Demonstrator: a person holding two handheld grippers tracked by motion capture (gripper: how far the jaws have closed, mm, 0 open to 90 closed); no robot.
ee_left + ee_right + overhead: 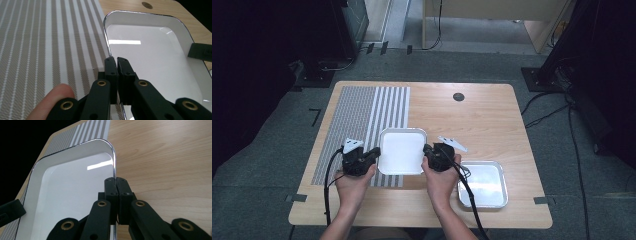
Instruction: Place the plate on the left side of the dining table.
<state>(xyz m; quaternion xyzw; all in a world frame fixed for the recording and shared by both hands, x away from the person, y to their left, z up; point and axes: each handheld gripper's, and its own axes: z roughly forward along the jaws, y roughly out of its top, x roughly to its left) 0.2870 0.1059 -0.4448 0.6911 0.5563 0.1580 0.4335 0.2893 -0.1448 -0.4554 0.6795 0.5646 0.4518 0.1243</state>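
- The left tool (373, 153) was clamped on the left rim of the white tray (402, 150), where the tray overlapped the striped mat (357, 120).
- The tray looked rigid, light and glossy, probably slippery; its thin rolled rim seemed the only grip, taken on opposite edges.
- Right of the tray, the right tool (428, 150) pinched its right rim; the metal tray (482, 182) sat beyond on the worktop (482, 115).

Between the matt black plastic tongs, the left tongs (375, 152) and the right tongs (428, 149), sits a glossy white enamelled tray (402, 150) with a thin shiny metal rim. Under it lie a coarse woven striped grey placemat (357, 120) and the smooth pale wood-grain bench (482, 115). Right of the right tongs, a dull silvery metal tray (484, 184).
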